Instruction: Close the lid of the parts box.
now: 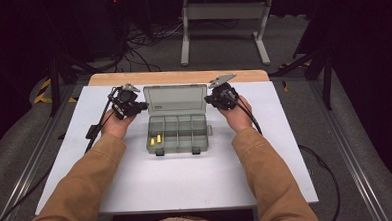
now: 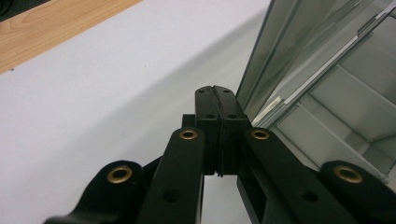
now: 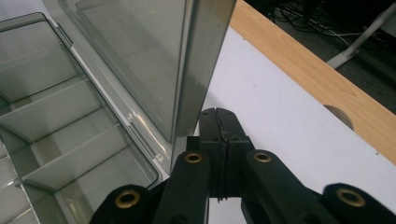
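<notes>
- I see my left gripper [image 1: 143, 107] just beside the left edge of the raised lid [image 1: 177, 99]; its jaws are pressed flat together with nothing between them
- In the left gripper view the closed tips [image 2: 217, 105] sit near the lid's edge [image 2: 275, 51]; I cannot tell whether they touch it
- My right gripper [image 1: 209, 99] mirrors it at the lid's right edge, jaws fully together and empty
- The organiser box [image 1: 177, 134] lies open at the middle of the white table [image 1: 187, 183], between both hands, lid standing upright
- Two yellow pieces [image 1: 156, 140] lie in its left-hand compartment
</notes>
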Motion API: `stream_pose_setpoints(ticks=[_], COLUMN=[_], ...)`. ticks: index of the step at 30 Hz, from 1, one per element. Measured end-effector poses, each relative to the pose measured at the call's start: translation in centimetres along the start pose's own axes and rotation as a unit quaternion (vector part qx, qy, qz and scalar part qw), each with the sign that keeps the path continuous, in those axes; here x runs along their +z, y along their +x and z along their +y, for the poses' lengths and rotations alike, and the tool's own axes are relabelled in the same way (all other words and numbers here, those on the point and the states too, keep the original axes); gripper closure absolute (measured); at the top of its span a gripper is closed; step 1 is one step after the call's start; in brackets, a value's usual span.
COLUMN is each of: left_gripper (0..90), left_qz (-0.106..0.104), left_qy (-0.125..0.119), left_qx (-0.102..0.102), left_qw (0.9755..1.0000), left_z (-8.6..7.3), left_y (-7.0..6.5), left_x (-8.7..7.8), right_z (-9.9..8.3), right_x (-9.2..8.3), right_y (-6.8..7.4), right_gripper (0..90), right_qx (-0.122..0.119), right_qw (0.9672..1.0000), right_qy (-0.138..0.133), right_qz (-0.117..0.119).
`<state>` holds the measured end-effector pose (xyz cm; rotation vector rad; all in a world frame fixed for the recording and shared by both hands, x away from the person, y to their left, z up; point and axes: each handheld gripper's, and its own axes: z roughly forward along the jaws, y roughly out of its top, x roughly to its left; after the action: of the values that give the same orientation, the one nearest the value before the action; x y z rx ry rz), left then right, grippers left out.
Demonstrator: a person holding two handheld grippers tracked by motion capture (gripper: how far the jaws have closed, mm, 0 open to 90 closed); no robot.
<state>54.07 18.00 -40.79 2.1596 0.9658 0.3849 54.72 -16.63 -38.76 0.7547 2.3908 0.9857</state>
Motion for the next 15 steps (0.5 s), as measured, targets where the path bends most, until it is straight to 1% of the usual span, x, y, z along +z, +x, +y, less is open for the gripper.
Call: stream_pose_setpoints(ticks=[2,3,11,15], left_gripper=[89.3,89.3,89.3,89.3], left_qz=[-0.002,0.0,0.0,-0.006], left_qy=[0.0,0.0,0.001,0.003], left_qx=[0.0,0.004,0.013,0.014], left_qw=[1.0,1.0,0.9999,0.9999], left_z=[-0.03,-0.03,-0.06,-0.1], left_y=[-0.08,-0.05,-0.32,-0.39], left_x=[-0.06,-0.11,-0.51,-0.67], right_z=[-0.02,-0.03,-0.14,-0.15], right_x=[-0.08,-0.12,-0.53,-0.74], right_y=[0.1,0.12,0.42,0.57], right_gripper=[90.0,90.0,90.0,90.0], right_qx=[-0.001,-0.002,-0.009,-0.012], right_qw=[1.0,1.0,0.9999,0.9999], right_qy=[0.0,0.0,0.0,0.002], right_qz=[0.002,0.002,0.008,0.011])
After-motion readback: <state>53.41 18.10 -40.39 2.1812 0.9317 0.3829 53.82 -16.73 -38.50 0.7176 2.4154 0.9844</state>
